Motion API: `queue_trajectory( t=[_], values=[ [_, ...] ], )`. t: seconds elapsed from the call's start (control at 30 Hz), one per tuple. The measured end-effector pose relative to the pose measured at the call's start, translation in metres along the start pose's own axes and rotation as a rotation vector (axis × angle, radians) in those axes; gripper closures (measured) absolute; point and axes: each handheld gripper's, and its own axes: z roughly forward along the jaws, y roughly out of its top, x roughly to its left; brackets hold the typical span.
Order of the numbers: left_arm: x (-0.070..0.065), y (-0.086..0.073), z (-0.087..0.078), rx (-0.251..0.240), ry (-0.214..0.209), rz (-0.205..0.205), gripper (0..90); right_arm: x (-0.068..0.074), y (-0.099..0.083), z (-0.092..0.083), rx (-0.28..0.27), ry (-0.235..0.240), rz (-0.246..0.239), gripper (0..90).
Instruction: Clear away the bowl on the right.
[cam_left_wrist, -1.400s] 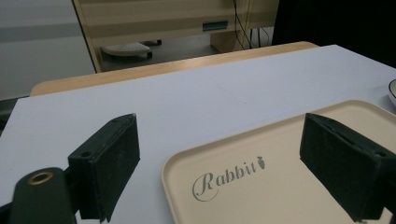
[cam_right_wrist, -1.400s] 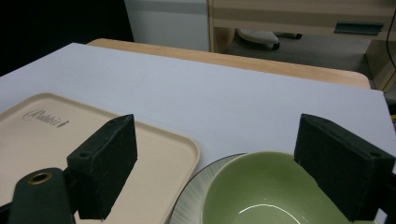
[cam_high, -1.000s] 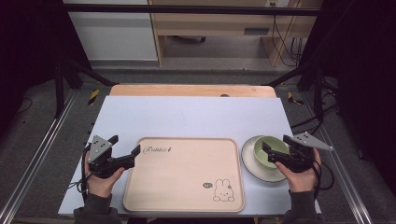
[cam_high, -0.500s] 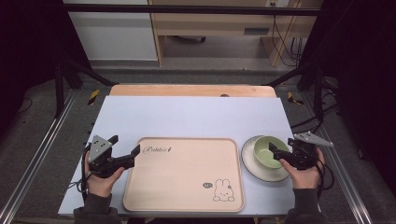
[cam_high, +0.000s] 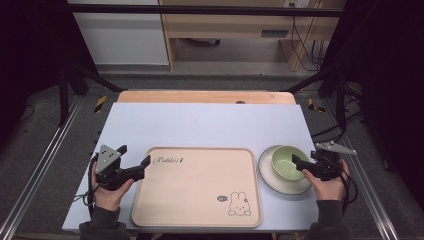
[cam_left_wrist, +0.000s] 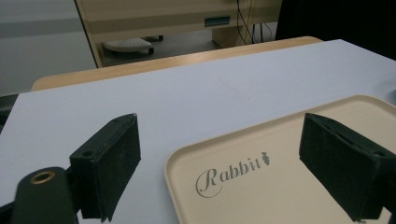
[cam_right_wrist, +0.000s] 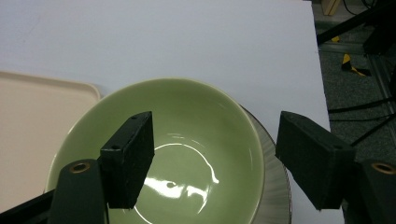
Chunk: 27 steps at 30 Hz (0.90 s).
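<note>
Right gripper (cam_right_wrist: 212, 154) astride bowl (cam_right_wrist: 187, 121) rim

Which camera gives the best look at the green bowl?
The right gripper view: the green bowl is close, its glossy inside visible between open jaws. The high view shows it small on a plate.

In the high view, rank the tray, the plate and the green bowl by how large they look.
1. Tray, by far the largest.
2. Plate, a pale disc wider than the bowl that sits on it.
3. Green bowl, the smallest; the right hand-held gripper covers part of its rim.
</note>
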Motion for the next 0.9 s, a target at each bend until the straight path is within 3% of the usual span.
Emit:
queue_trajectory(
  t=[0.3,0.73,0.9],
  values=[
    [0.002,0.000,0.000,0.002,-0.001,-0.002,12.4,-0.002,-0.002,0.007,0.047,0.001,0.008,30.5],
    [0.001,-0.001,0.003,0.013,-0.007,-0.005,12.8,-0.007,-0.004,0.013,0.074,-0.005,0.022,34.8],
    [0.001,-0.001,0.003,0.014,-0.004,-0.005,13.0,-0.009,-0.006,0.018,0.108,-0.001,0.021,40.7]
  ],
)
